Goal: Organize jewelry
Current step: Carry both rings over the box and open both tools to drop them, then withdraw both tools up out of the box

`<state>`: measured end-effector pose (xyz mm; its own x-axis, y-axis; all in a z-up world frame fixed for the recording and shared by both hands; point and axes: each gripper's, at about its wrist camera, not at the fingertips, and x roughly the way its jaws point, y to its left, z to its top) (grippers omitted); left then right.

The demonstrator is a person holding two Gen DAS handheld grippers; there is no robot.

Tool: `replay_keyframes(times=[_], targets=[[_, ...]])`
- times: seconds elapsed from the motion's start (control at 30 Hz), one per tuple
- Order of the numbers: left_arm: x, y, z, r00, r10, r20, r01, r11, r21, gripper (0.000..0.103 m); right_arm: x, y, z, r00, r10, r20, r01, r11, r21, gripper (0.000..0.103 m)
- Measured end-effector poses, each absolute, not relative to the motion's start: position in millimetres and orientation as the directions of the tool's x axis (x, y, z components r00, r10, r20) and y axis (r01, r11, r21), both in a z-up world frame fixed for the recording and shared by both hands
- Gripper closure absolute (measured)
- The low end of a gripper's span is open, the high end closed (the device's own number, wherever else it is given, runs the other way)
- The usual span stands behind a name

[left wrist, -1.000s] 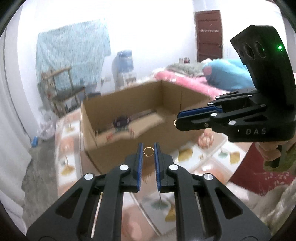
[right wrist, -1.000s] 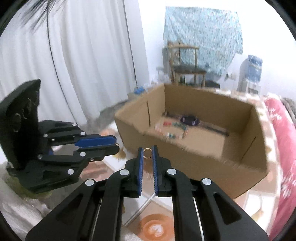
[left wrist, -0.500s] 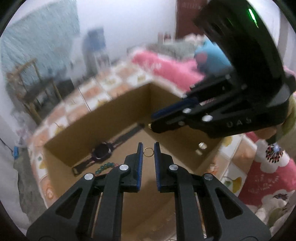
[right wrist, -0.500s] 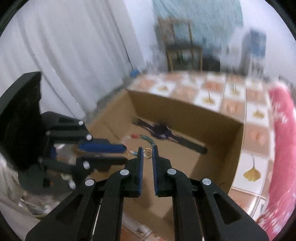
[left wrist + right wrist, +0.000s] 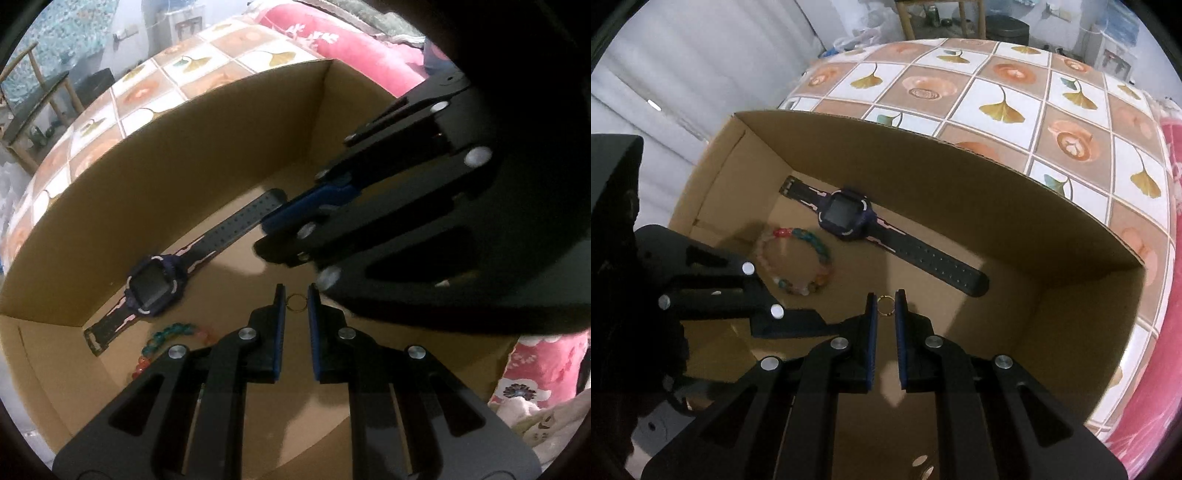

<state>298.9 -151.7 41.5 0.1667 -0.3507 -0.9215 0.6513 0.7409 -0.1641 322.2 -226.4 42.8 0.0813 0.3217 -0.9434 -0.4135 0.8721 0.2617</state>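
Observation:
Both grippers hang over an open cardboard box (image 5: 221,147) (image 5: 960,184), pointing steeply down into it. My left gripper (image 5: 295,300) is shut on a small gold ring (image 5: 296,309) pinched at its blue pads. My right gripper (image 5: 886,304) is likewise shut on a second small gold ring (image 5: 886,315). On the box floor lie a dark purple smartwatch (image 5: 153,286) (image 5: 846,216) and a bracelet of coloured beads (image 5: 173,330) (image 5: 798,258). The right gripper's black body (image 5: 424,221) fills the right of the left wrist view. The left gripper's body (image 5: 701,295) sits at the left of the right wrist view.
The box stands on a table covered in a tiled cloth with ginkgo leaves and flowers (image 5: 1015,96). Pink flowered bedding (image 5: 351,40) lies beyond the box on the right. A white curtain (image 5: 683,74) hangs to the left, and a wooden chair (image 5: 33,99) stands further back.
Both grippers have travelled forward from in front of the box to above it and tipped downward. Each still pinches its ring. The watch and bracelet lie where they were.

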Motion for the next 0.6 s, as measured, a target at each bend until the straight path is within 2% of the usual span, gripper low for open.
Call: replay_keyframes(times=[0.2, 0.33, 0.4, 0.47, 0.6], targets=[[302.2, -147.7, 43.8, 0.170, -0.346, -0.923, 0.627, 0.760, -0.169, 0.089, 326.1, -227.1, 45.7, 0.108, 0.306, -0.946, -0.409, 0.881, 0.238, 0.092], [305.0, -144.2, 47.5, 0.186, -0.351, -0.918, 0.613, 0.771, -0.170, 0.078, 325.0, -230.5, 54.5, 0.139, 0.306, -0.942, -0.409, 0.884, 0.227, 0.091], [305.0, -140.7, 51.6, 0.197, -0.356, -0.913, 0.604, 0.778, -0.173, 0.077, 323.1, -234.6, 63.7, 0.167, 0.317, -0.934, -0.406, 0.885, 0.229, 0.087], [303.4, -136.0, 58.4, 0.211, -0.369, -0.905, 0.599, 0.781, -0.179, 0.072, 320.6, -239.9, 74.9, 0.197, 0.331, -0.923, -0.402, 0.886, 0.232, 0.077], [298.3, -126.3, 75.2, 0.251, -0.396, -0.883, 0.595, 0.783, -0.182, 0.062, 313.4, -250.7, 101.0, 0.264, 0.354, -0.897, -0.396, 0.888, 0.233, 0.073]])
